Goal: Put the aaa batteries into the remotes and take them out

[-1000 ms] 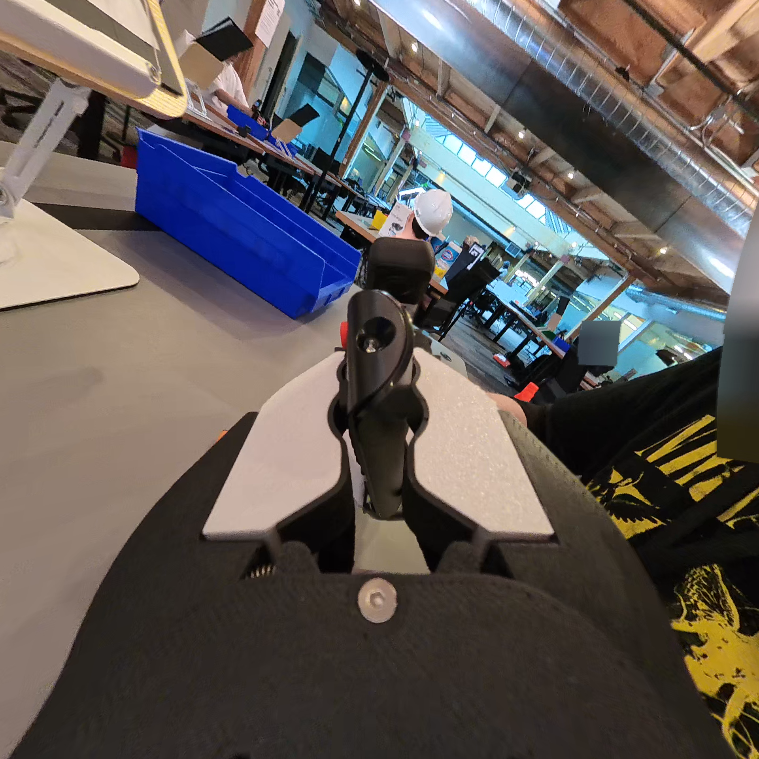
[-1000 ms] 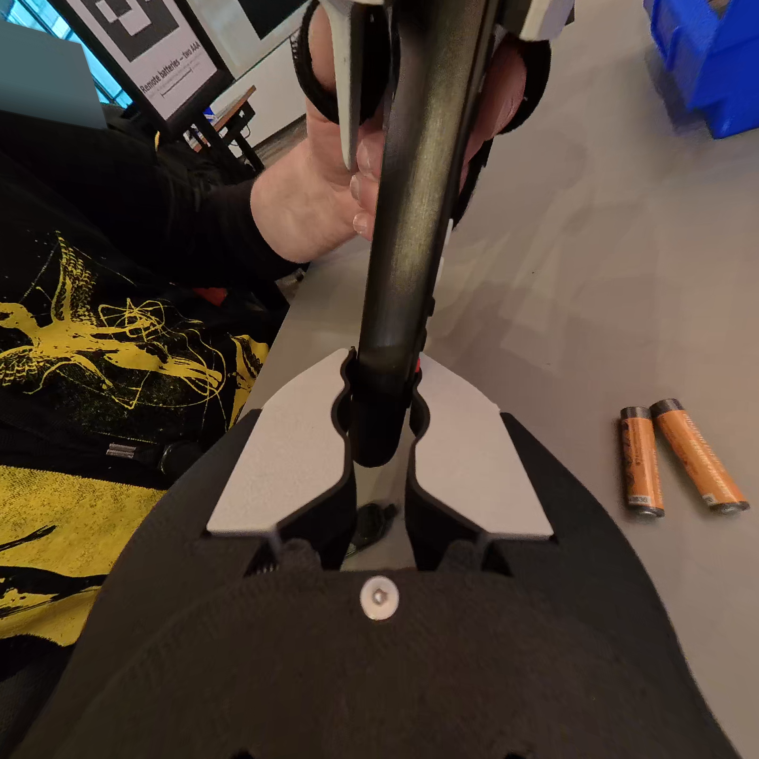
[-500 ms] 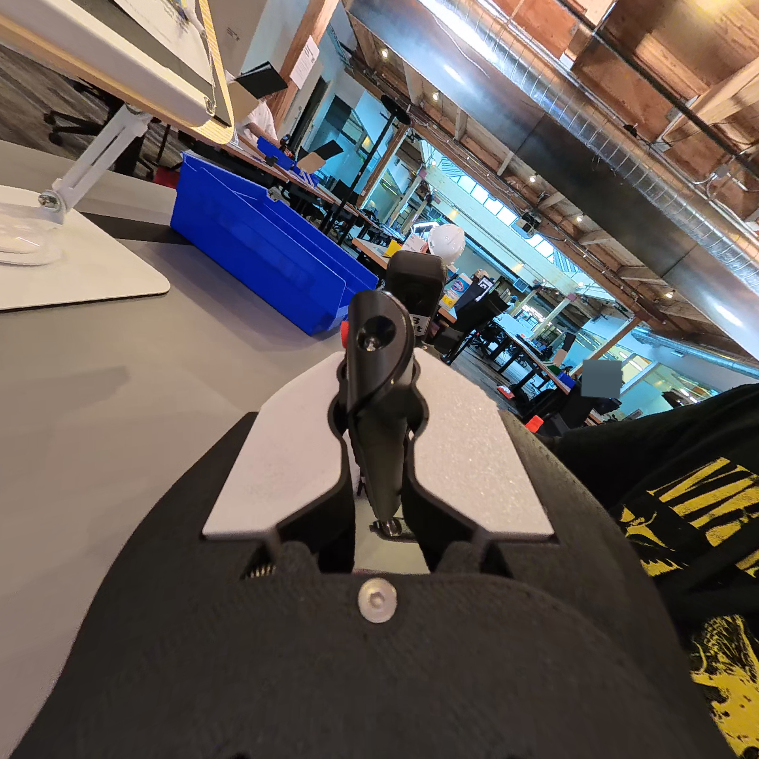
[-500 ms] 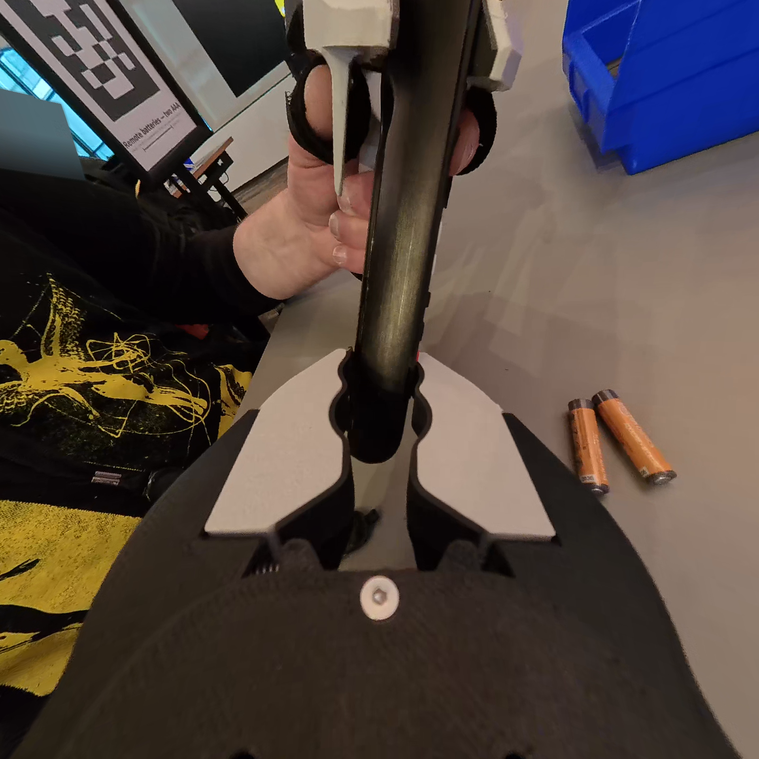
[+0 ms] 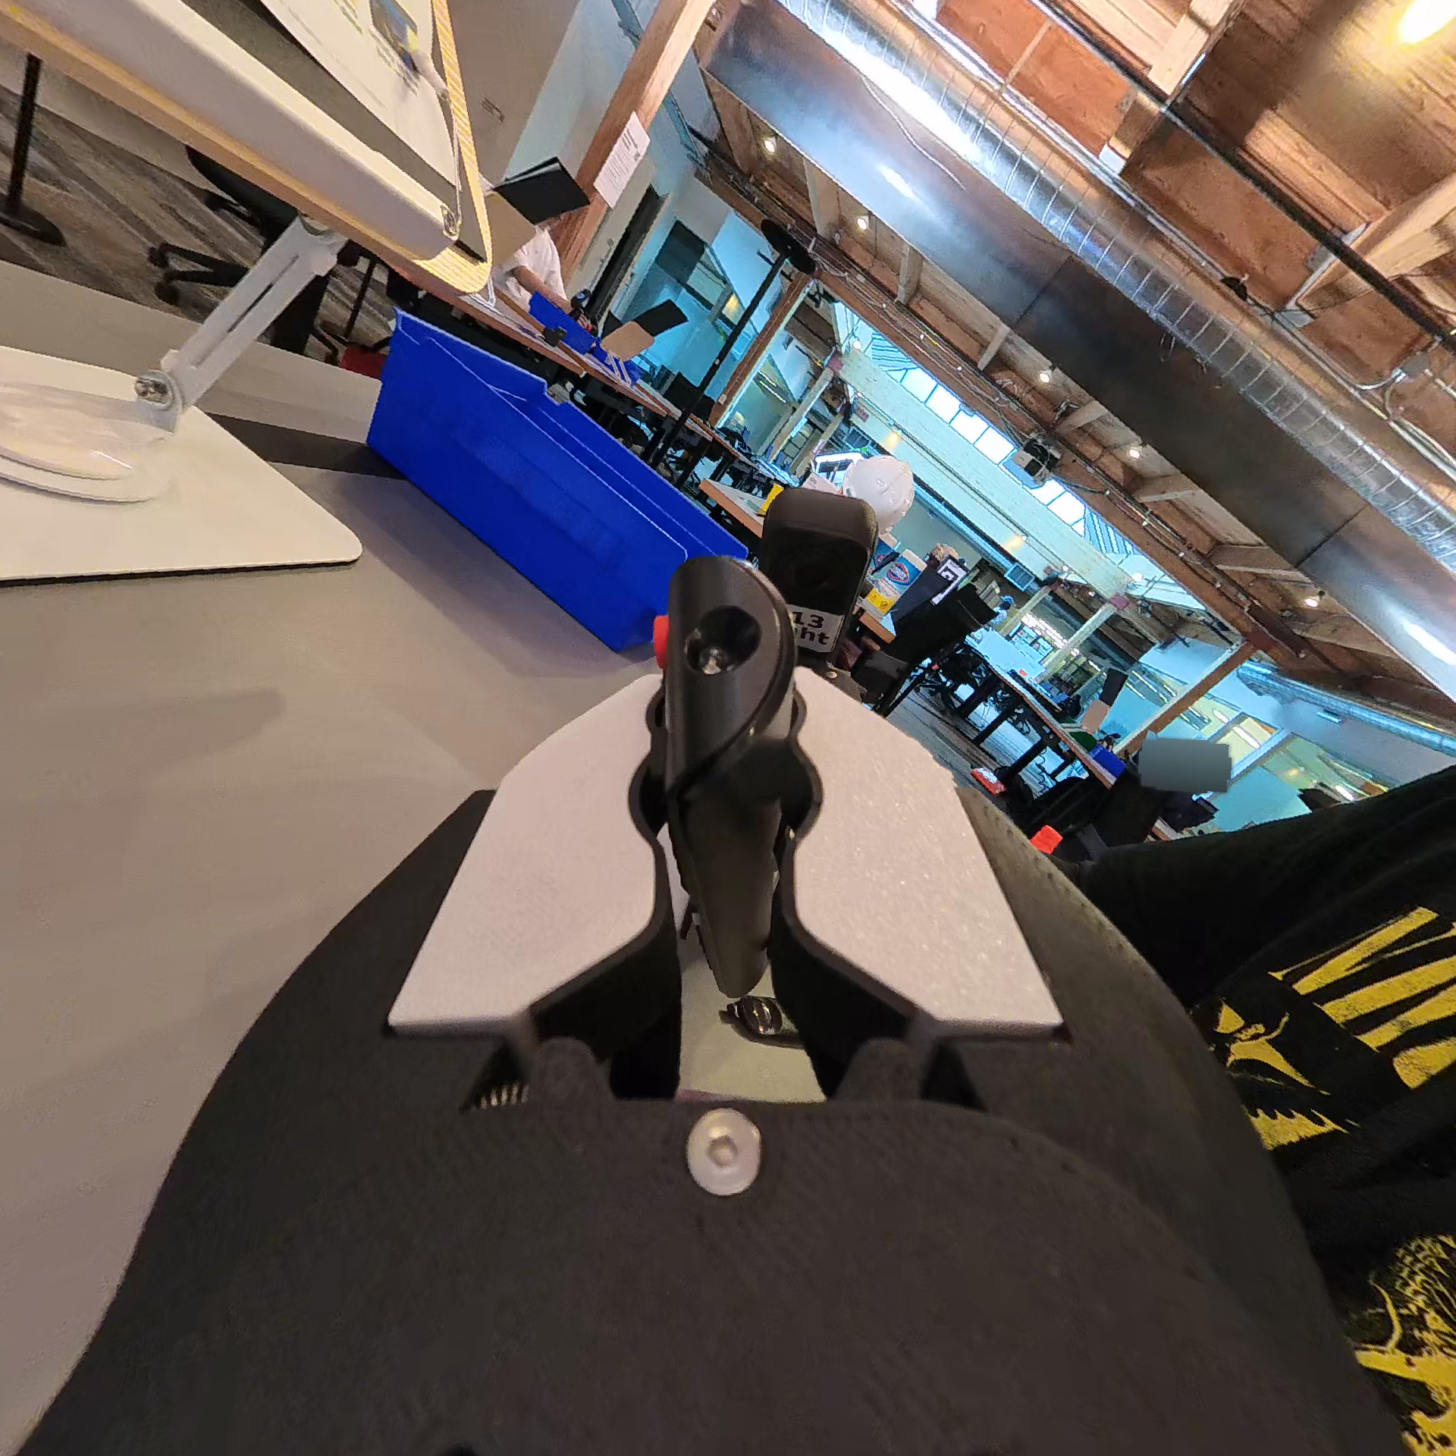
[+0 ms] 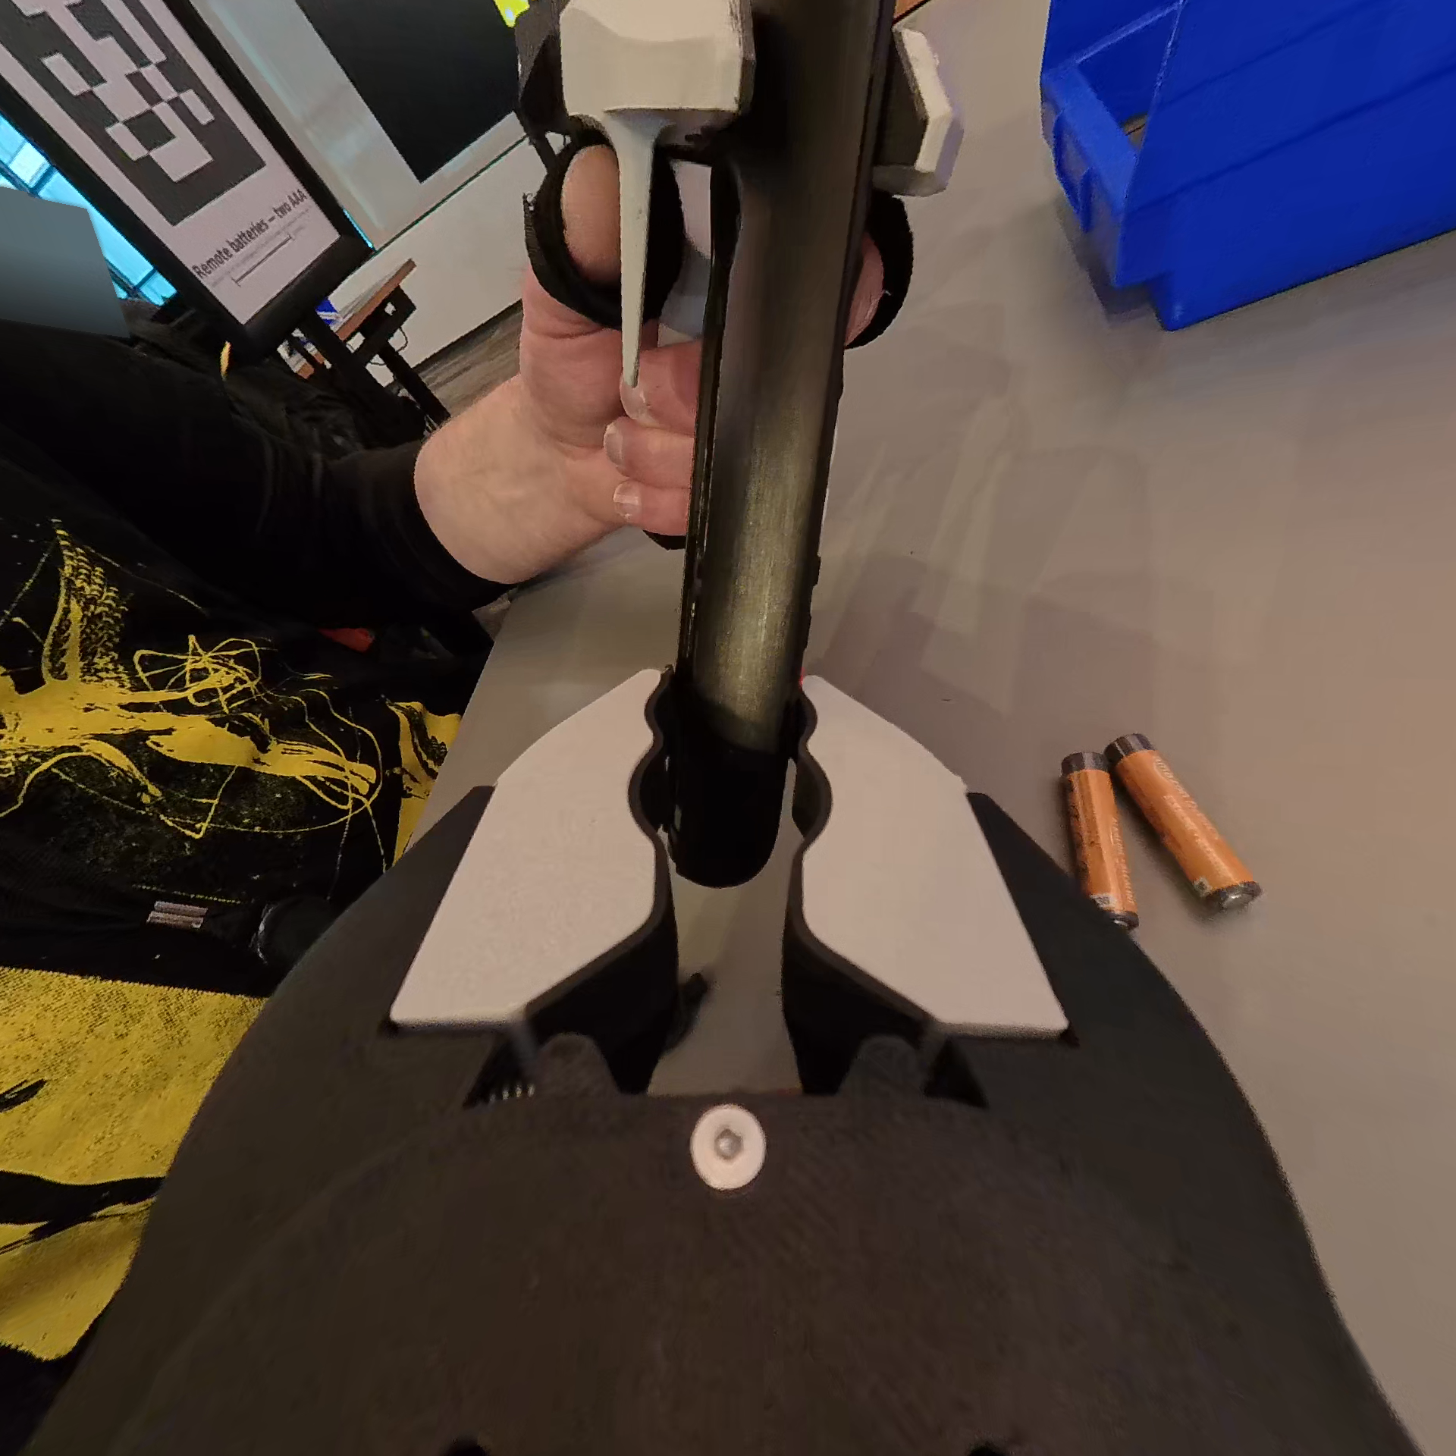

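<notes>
Both grippers grasp one black remote, one at each end, above the grey counter [image 6: 1103, 551]. Nearest in the right wrist view, the right gripper [image 6: 729, 756] has its fingers clenched on the rounded end of the remote [image 6: 756, 551]; farther along the body, the left gripper [image 6: 756, 118] clamps the other end, with the person's hand [image 6: 551, 457] on its handle. In the left wrist view, the left gripper [image 5: 725, 756] closes on the remote [image 5: 721, 709] seen end-on.

Two orange AAA batteries [image 6: 1142, 827] lie side by side on the counter, just right of the right gripper, so judging by that, they are either not yet loaded or already taken out. Whether the battery cover is on cannot be told.

Only the right wrist view shows the batteries and the hand. Only the left wrist view shows the remote's end face, a white stand base [image 5: 197, 520] and the long side of the blue bin [image 5: 551, 504]; the right wrist view catches just a corner of it.
</notes>
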Demonstrator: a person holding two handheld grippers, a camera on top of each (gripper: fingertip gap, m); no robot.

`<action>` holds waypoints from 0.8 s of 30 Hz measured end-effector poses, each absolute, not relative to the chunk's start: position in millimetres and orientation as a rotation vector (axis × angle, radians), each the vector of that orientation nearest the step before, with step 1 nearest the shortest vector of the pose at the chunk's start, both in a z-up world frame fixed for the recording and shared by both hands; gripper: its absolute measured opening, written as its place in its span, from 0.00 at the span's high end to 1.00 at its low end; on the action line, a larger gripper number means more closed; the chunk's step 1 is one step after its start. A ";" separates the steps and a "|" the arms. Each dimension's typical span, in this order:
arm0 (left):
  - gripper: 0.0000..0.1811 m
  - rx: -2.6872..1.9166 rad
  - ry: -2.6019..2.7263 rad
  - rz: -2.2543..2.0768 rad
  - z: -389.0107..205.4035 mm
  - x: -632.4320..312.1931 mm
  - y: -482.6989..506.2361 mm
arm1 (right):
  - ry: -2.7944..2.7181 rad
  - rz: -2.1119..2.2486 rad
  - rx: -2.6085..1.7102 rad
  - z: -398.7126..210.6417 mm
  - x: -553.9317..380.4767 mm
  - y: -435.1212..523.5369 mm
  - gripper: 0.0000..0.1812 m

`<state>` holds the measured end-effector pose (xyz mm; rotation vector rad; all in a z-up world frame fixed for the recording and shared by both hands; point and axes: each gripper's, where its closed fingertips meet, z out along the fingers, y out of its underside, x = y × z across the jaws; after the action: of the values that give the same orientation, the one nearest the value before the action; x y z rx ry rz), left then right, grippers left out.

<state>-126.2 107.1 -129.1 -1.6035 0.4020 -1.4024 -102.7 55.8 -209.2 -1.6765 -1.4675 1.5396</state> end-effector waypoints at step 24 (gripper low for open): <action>0.87 -1.767 0.433 -1.105 -135.6 -113.8 111.3 | -1.374 1.400 -1.681 -193.6 -110.7 80.8 0.86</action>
<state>-113.8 111.3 -135.6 -1.7668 0.4328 -1.1051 -110.7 80.8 -193.6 -1.6812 -1.3740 1.4005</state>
